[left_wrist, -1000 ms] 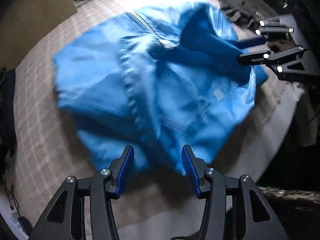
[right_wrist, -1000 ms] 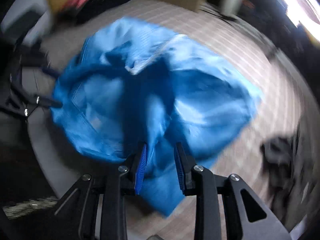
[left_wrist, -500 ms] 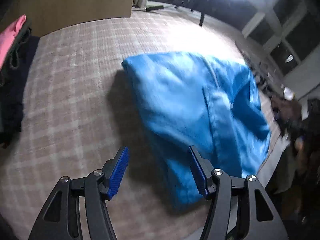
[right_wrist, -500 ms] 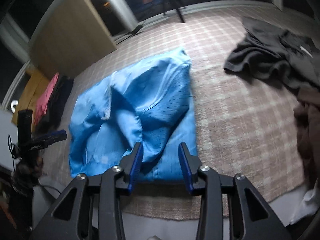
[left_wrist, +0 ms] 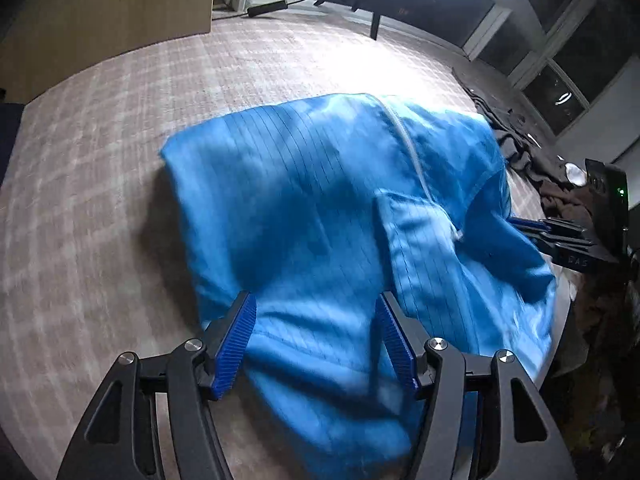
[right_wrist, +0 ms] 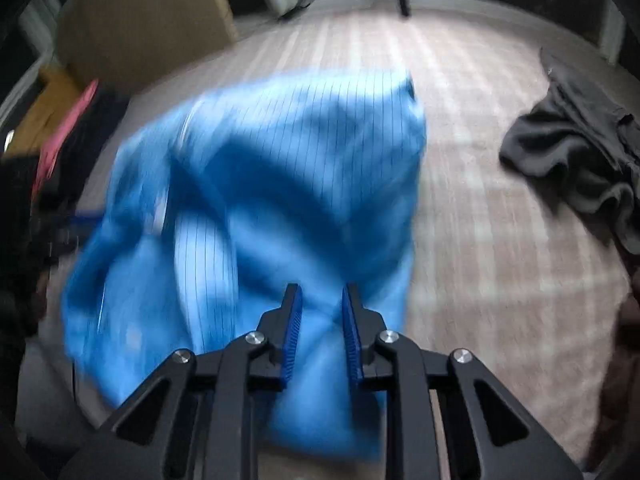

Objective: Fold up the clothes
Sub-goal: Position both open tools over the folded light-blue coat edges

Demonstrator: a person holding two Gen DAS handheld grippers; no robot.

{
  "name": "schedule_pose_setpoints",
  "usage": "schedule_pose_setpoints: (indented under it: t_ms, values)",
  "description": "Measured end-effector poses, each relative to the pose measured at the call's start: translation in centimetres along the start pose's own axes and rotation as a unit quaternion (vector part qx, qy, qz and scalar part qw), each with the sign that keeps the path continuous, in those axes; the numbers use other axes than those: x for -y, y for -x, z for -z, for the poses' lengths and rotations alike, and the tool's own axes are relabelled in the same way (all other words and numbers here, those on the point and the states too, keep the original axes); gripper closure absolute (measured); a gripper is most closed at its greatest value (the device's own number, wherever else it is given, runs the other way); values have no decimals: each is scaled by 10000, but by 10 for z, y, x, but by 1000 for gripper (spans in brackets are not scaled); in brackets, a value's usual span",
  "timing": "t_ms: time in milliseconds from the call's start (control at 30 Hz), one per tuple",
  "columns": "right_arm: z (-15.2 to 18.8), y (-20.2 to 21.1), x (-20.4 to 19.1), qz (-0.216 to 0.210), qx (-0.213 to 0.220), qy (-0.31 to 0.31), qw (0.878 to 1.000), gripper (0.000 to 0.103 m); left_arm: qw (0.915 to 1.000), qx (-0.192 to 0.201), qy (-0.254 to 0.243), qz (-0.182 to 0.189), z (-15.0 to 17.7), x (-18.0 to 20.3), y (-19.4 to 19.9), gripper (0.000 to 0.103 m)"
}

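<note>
The blue garment lies bunched on the checked rug. Left tongs straddle its near edge, open; right tongs are closing around a fold. Better to pinch only the hem.

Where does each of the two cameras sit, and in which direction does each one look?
Left wrist: on the left gripper, looking steeply down over the blue garment on the checked rug; its own fingers show, jaws apart, and the right gripper at the right edge.
Right wrist: on the right gripper, looking down at the blue garment; its jaws are closing with cloth between them; a grey garment lies to the right.
Shared: the blue garment and the rug.
</note>
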State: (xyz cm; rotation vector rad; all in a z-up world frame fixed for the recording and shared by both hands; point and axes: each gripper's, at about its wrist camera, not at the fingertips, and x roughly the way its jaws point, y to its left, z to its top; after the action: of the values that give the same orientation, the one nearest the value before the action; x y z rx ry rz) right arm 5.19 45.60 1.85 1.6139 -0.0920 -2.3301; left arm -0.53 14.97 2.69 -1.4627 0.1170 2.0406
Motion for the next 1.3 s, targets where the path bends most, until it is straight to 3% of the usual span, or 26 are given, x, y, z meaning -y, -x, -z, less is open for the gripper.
schedule_pose_setpoints:
  t_ms: [67, 167, 233, 367, 467, 533, 667, 733, 767, 800, 933, 1100, 1200, 1300]
  values:
    - [1, 24, 5, -10, 137, 39, 9999, 82, 9998, 17, 205, 12, 2, -1, 13, 43]
    - [-23, 55, 5, 150, 826, 208, 9963, 82, 9973, 397, 568, 261, -9, -3, 32, 39]
    - [-50, 61, 3, 72, 1187, 244, 9926, 82, 9947, 708, 671, 323, -26, 1, 37, 32]
    - [-105, 34, -7, 161, 1564, 544, 9861, 81, 9936, 996, 448, 281, -70, 16, 16, 31]
    - [-126, -5, 4, 58, 1215, 240, 9923, 81, 9961, 815, 346, 65, -91, 18, -18, 31]
    - [-119, -28, 13, 41, 827, 173, 9964, 81, 9980, 553, 269, -126, -86, 12, -38, 31]
    - [-92, -20, 25, 149, 694, 395, 9967, 81, 9964, 781, -80, -306, -57, 13, -38, 31]
    - [-83, 4, 36, 65, 903, 186, 9957, 80, 9964, 741, 23, -417, -48, 10, -27, 31]
    - [-78, 18, 43, 31, 976, 29, 9952, 69, 9963, 712, 90, -467, -44, 8, -21, 31]
    - [-74, 23, 48, 61, 965, -68, 9953, 58, 9960, 710, 213, -495, -37, 5, -14, 31]
    - [-59, 36, 46, 337, 1105, -60, 9933, 58, 9909, 817, 996, -393, -9, -17, 10, 29]
    - [-60, 30, 38, 471, 1310, -224, 9900, 45, 9735, 909, 2079, -270, 6, -46, 26, 29]
    - [-70, 17, 40, 243, 1140, -535, 9917, 45, 9674, 867, 2370, -189, 3, -51, 27, 29]
    - [-76, 6, 40, 338, 974, -632, 9927, 45, 9672, 943, 2349, -204, -4, -48, 25, 29]
